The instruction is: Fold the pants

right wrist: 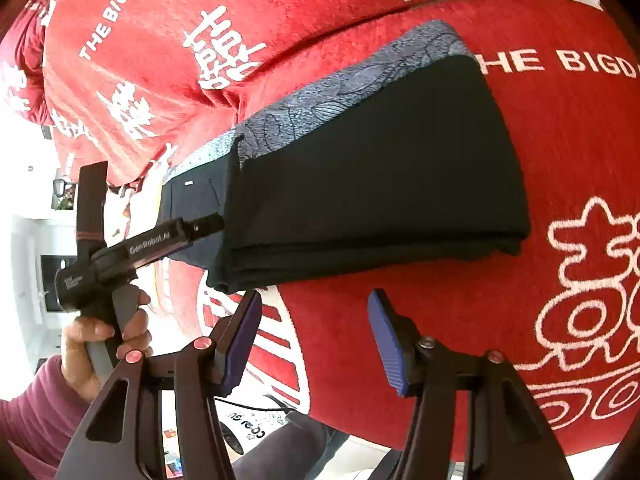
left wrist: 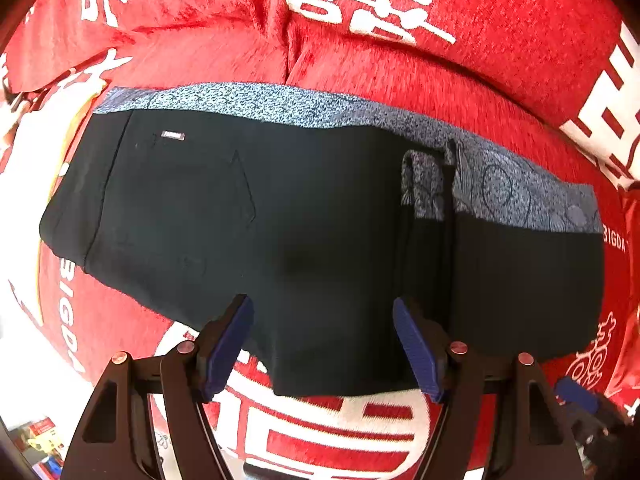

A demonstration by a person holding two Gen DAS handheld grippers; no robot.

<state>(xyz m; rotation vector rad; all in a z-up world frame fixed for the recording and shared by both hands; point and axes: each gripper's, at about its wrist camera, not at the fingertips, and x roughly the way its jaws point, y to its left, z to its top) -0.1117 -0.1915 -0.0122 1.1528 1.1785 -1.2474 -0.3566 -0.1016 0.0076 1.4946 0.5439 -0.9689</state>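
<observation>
Left gripper [left wrist: 323, 340]: jaws wide apart, nothing between the pads, poised over the near edge of the pants [left wrist: 304, 216]; contact with the cloth cannot be confirmed. Right gripper [right wrist: 315, 340]: jaws likewise wide, holding nothing, clear of the cloth above the red blanket [right wrist: 560, 160]. One pair of dark pants, folded over with a patterned blue lining along the far edge, lies flat on the blanket. Two grippers, one hand [right wrist: 100, 340] visible.

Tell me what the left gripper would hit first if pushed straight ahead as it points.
Most likely the folded black pants: the open left gripper already straddles their near edge, above the red blanket. Its height above the cloth is unclear.
</observation>
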